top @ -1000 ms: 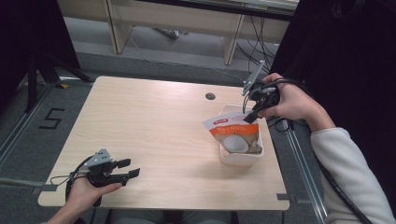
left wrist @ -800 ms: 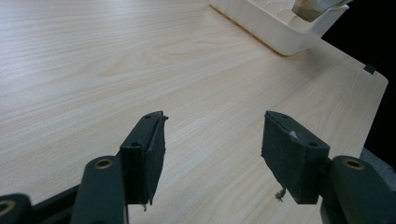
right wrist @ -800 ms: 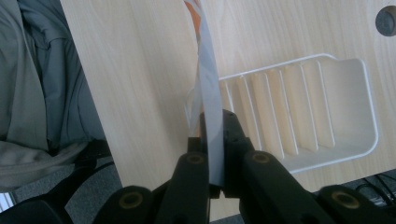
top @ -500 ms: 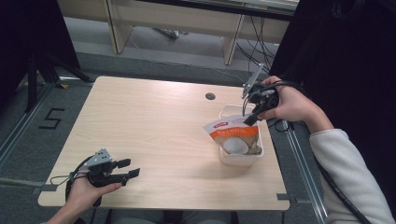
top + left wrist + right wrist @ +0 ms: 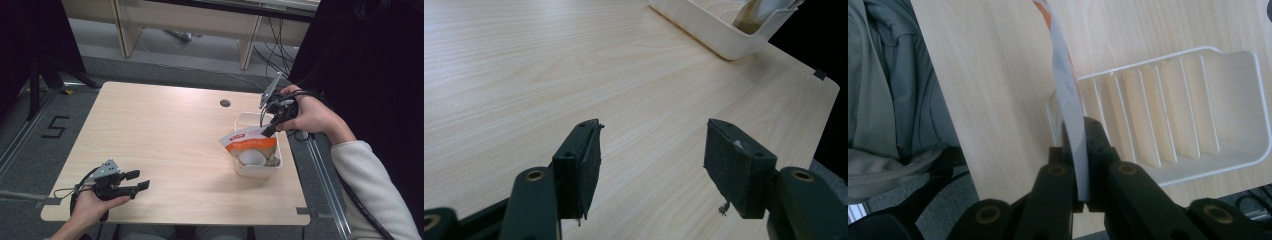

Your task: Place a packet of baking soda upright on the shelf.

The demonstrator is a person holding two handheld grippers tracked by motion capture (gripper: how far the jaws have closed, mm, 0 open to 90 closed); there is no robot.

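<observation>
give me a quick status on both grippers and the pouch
Right gripper shut on pouch top, over white tray. Left gripper open, near table edge. Nothing in the way.

Orange-white pouch [image 5: 252, 147] stands tilted in white tray [image 5: 245, 120].

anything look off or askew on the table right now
Nothing is spilled or damaged. The orange and white pouch leans tilted in the white tray, pinched at its top edge by the right claw. The left claw sits open near the table's front edge, holding nothing.
</observation>
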